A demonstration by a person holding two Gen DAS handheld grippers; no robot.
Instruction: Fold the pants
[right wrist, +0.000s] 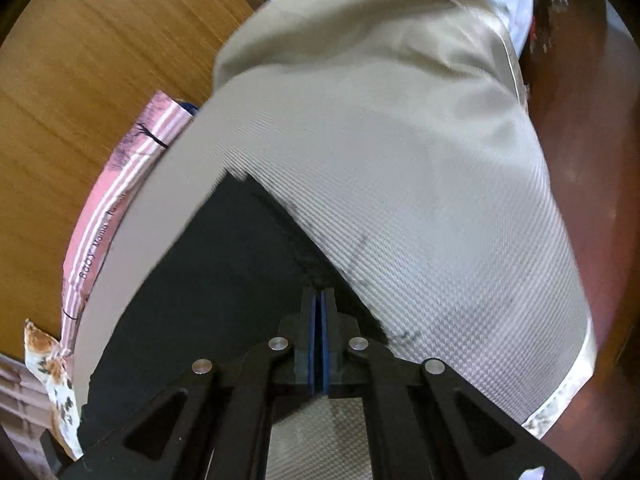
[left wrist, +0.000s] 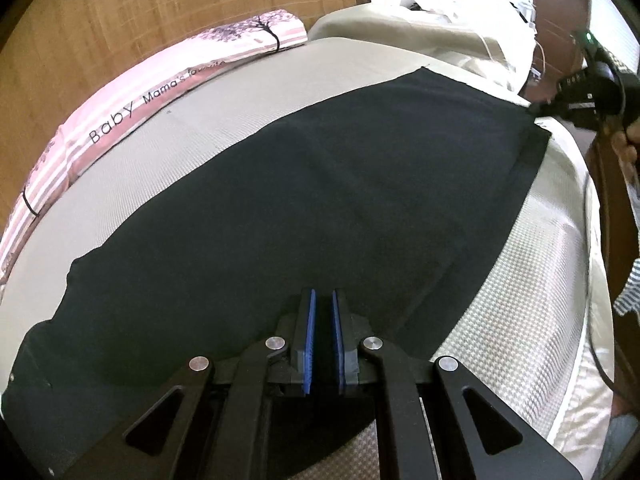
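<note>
The black pants point(left wrist: 304, 184) lie flat and spread across the beige woven mattress point(left wrist: 224, 108). My left gripper point(left wrist: 323, 300) sits over their near edge, its blue pads a narrow gap apart with dark cloth between them. My right gripper point(right wrist: 319, 300) is shut on the pants' edge point(right wrist: 224, 264) near a corner; the view is blurred. The right gripper also shows at the far right of the left wrist view point(left wrist: 536, 110), at the pants' far corner.
A pink striped cushion point(left wrist: 120, 112) with "Baby" lettering runs along the mattress's far side against a wooden panel point(left wrist: 120, 20). A beige pillow point(left wrist: 420, 36) lies at the head. The mattress's right edge point(left wrist: 576, 264) drops to a dark floor.
</note>
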